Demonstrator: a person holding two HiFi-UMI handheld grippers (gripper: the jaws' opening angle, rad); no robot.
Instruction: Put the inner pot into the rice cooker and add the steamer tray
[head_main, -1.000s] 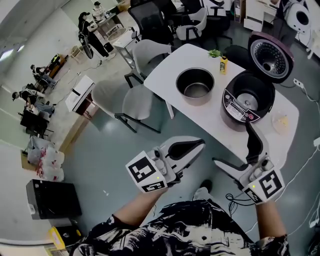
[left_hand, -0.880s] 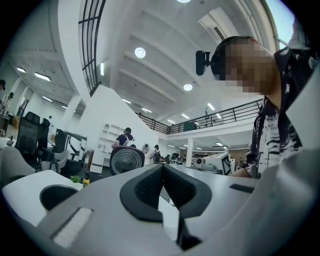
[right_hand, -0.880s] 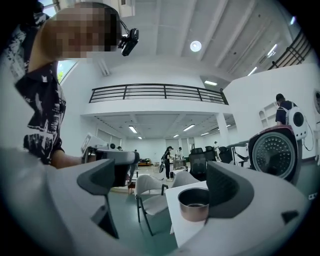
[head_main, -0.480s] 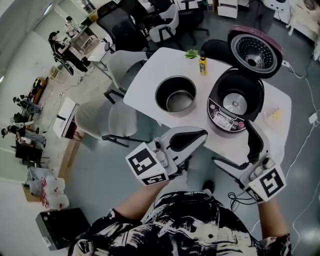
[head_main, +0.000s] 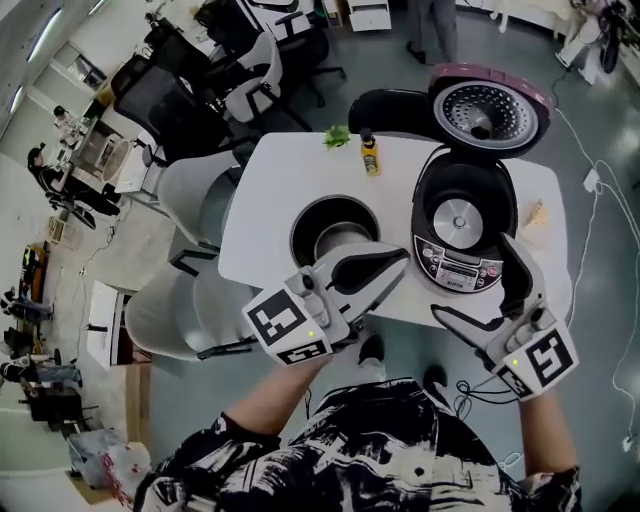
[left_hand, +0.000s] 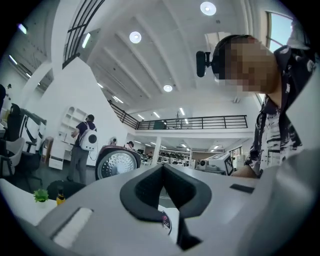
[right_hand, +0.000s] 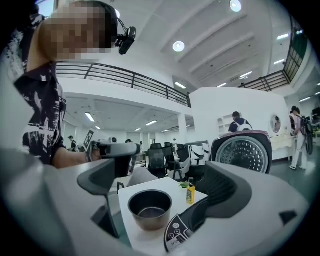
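The dark inner pot stands empty on the white table, left of the rice cooker. The cooker's lid is swung up and its well is empty. My left gripper is shut on nothing and hovers over the table's near edge, just in front of the pot. My right gripper is open in front of the cooker's control panel. In the right gripper view the pot shows between the spread jaws of the right gripper. The left gripper points toward the lid. No steamer tray is in view.
A yellow bottle and a small green sprig sit at the table's far edge. A small pale item lies right of the cooker. Grey chairs stand to the table's left, and cables run over the floor at the right.
The table, pot and cooker have drawn nearer in the head view. Both grippers now reach over the table's near edge. Left stays shut, right stays open.
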